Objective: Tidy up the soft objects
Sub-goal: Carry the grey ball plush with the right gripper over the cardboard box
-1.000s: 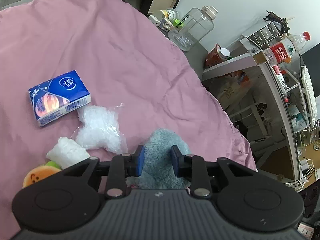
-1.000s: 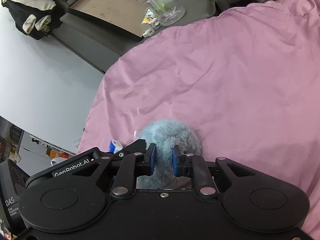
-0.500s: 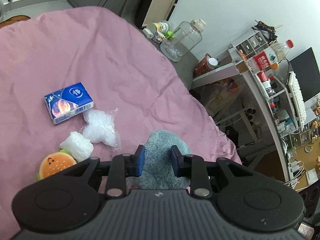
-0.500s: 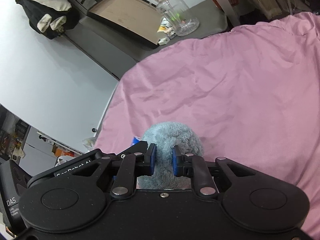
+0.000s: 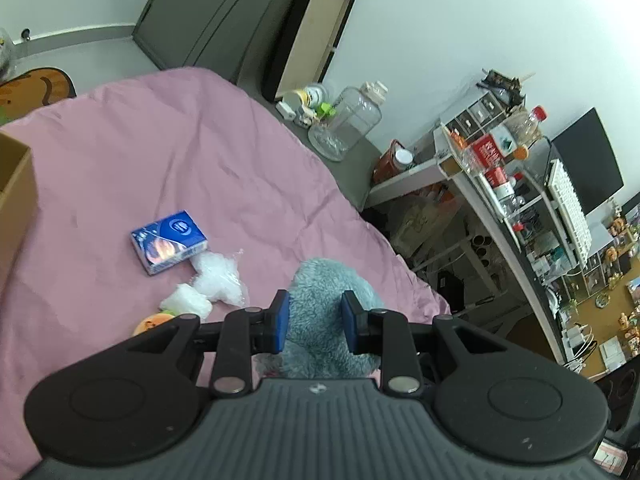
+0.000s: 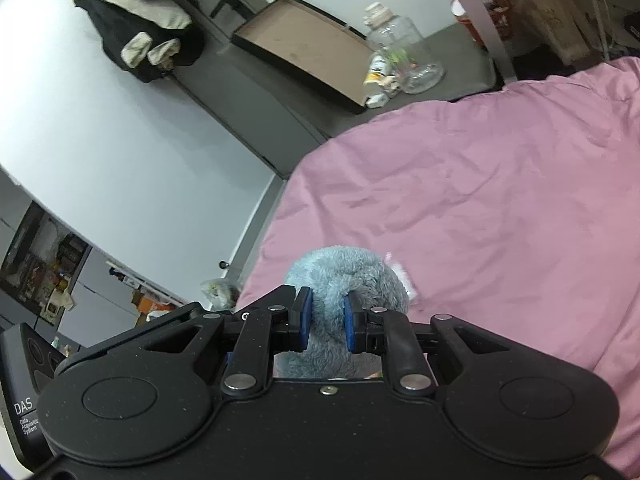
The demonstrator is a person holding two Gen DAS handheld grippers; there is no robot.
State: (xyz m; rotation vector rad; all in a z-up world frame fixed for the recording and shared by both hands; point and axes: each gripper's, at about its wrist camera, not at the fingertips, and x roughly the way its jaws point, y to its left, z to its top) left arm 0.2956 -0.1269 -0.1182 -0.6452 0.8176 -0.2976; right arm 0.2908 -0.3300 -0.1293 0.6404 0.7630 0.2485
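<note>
A fluffy grey-blue plush toy (image 5: 316, 312) hangs above the pink bedspread (image 5: 168, 160), held from two sides. My left gripper (image 5: 314, 320) is shut on it, blue pads pressed into the fur. In the right wrist view my right gripper (image 6: 325, 316) is shut on the same plush toy (image 6: 348, 276), which has a white tag on its right. On the bedspread lie a blue tissue pack (image 5: 169, 241), a clear plastic bag of white filling (image 5: 219, 277), a white wrapped wad (image 5: 186, 303) and an orange plush burger (image 5: 154, 322), partly hidden by the left gripper.
A cardboard box (image 5: 14, 196) stands at the bedspread's left edge. Beyond the bed, a clear jar (image 5: 349, 122) and small bottles sit on a grey ledge, with a cluttered desk (image 5: 500, 200) to the right. A flat tray (image 6: 300, 46) leans on the wall.
Both grippers have risen with the plush toy held between them. The bedspread and the items on it look smaller and farther below, and the cardboard box has come into the left view.
</note>
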